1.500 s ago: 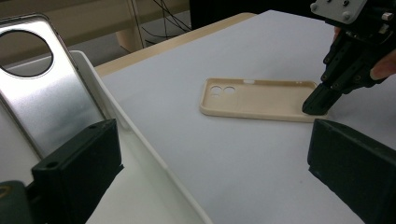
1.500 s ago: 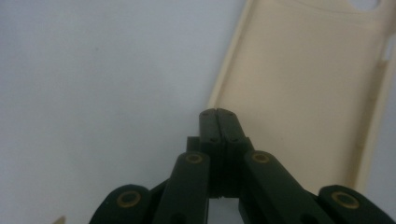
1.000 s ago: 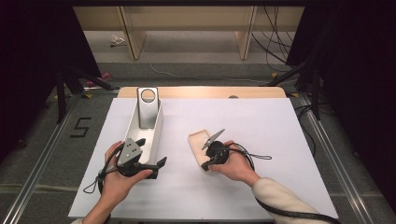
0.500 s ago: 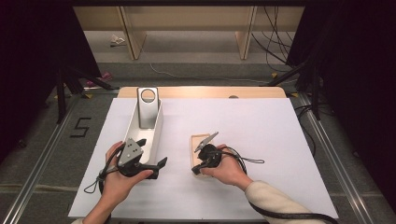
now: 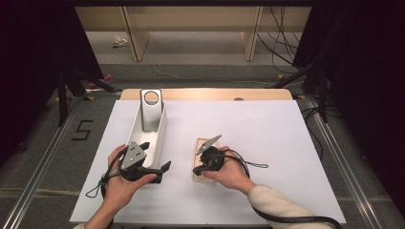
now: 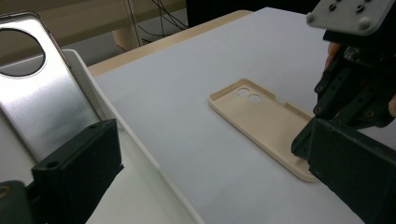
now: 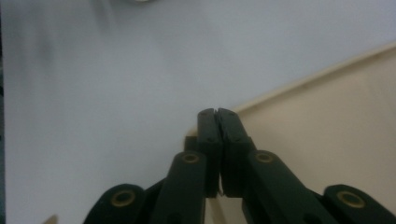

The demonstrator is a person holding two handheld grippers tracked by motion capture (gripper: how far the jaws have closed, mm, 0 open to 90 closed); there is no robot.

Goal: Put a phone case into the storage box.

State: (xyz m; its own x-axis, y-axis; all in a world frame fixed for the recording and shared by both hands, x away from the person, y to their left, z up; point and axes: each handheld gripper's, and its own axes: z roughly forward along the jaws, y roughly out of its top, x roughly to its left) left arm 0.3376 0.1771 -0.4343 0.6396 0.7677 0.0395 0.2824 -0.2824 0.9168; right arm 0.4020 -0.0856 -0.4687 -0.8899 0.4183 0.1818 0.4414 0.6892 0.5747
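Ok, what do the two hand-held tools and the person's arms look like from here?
Both are black. The left claw carries a grey three-cornered plate with screw heads on top; so does the right claw. A thin black cable loops from each onto the white table. Brass-coloured pivot pins show on the right claw's linkage. The right arm wears a cream sleeve.

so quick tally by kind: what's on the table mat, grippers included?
Phone cases: 2, beige case flat on the mat, silver case standing in the tray
White tray: 1
Grippers: 2, left gripper, right gripper
Total: 5
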